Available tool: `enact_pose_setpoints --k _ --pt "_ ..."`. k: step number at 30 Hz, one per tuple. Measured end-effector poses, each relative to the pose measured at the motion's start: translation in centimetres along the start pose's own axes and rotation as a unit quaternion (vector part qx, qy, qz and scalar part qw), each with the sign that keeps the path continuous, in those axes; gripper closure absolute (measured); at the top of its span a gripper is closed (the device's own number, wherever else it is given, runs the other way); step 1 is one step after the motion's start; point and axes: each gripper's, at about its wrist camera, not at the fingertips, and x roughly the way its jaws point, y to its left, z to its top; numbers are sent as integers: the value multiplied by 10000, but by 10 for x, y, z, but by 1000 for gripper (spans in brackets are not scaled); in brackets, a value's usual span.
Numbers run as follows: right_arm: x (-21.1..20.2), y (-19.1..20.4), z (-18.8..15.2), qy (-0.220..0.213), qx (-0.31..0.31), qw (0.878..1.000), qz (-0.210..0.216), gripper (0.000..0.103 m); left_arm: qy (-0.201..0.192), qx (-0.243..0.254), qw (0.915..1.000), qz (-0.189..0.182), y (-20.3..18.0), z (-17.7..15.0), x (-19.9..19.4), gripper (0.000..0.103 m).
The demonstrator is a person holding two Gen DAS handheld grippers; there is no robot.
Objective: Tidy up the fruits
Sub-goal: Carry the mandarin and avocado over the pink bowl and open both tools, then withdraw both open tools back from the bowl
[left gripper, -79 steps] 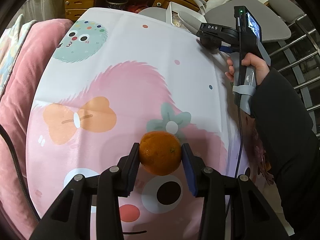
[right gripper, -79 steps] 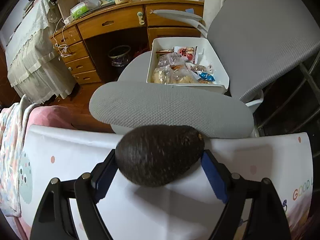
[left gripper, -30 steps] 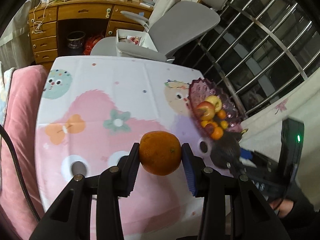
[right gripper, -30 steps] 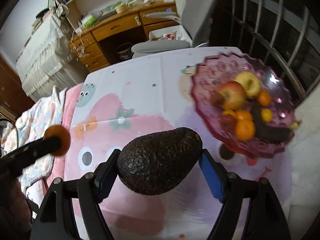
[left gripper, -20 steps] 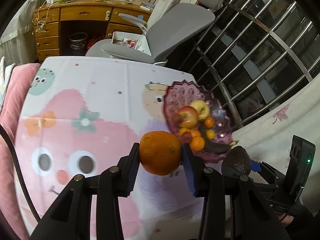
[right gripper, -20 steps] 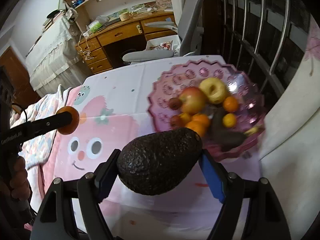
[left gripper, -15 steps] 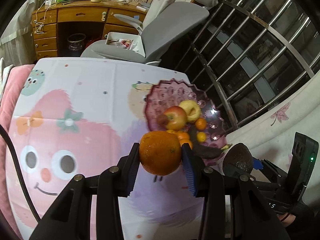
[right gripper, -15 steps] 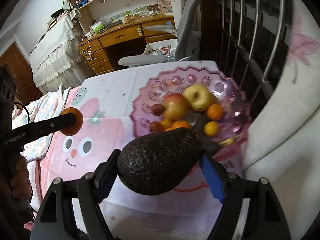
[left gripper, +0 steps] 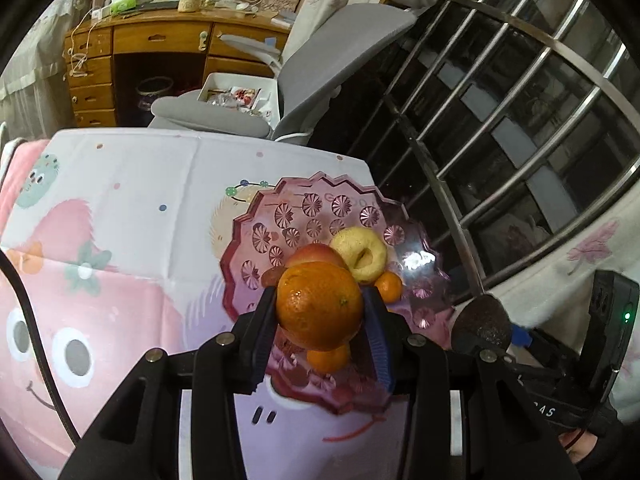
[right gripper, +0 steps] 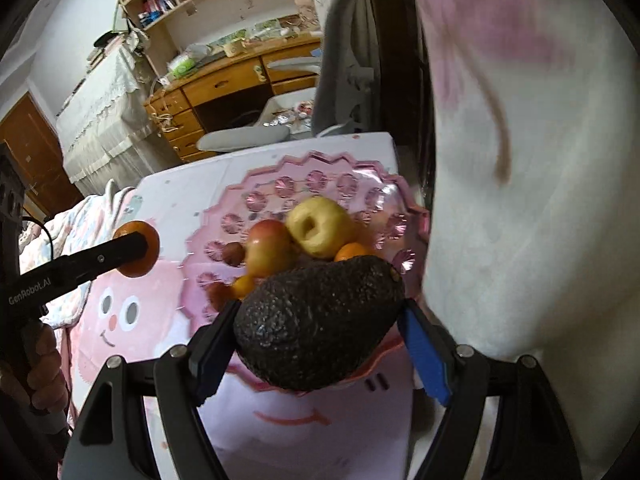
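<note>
My left gripper (left gripper: 320, 312) is shut on an orange (left gripper: 319, 306) and hangs over the near part of a pink glass fruit bowl (left gripper: 320, 204). In the bowl lie a yellow apple (left gripper: 360, 254), a red apple (left gripper: 316, 253) and small tangerines (left gripper: 390, 286). My right gripper (right gripper: 320, 340) is shut on a dark avocado (right gripper: 318, 320) above the bowl's near rim (right gripper: 304, 162). The right wrist view shows the same yellow apple (right gripper: 320, 226) and red apple (right gripper: 268, 246), and to the left the orange (right gripper: 138, 250) in the left gripper.
The bowl stands at the right edge of a table with a pink cartoon cloth (left gripper: 120, 208). A grey office chair (left gripper: 344, 44) and a white box of snacks (left gripper: 236, 94) are behind it. Window bars (left gripper: 500, 128) and a white curtain (right gripper: 520, 160) close the right side.
Both grippers have swept right across the table with their fruit; the bowl, earlier off to the right, now lies under them. Neither grip has changed.
</note>
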Motion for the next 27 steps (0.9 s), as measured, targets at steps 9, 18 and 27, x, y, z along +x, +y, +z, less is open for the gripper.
enact_pose_setpoints --k 9,18,27 --pt "37 -24 -3 452 217 9987 118 23 81 50 10000 -26 -9 -1 40 62" --pt "30 -6 -3 230 110 9997 35 20 97 317 9992 -215 -14 -2 29 31" --pt "9 38 -27 334 655 9972 -167 17 553 232 9981 -132 33 -25 -26 22"
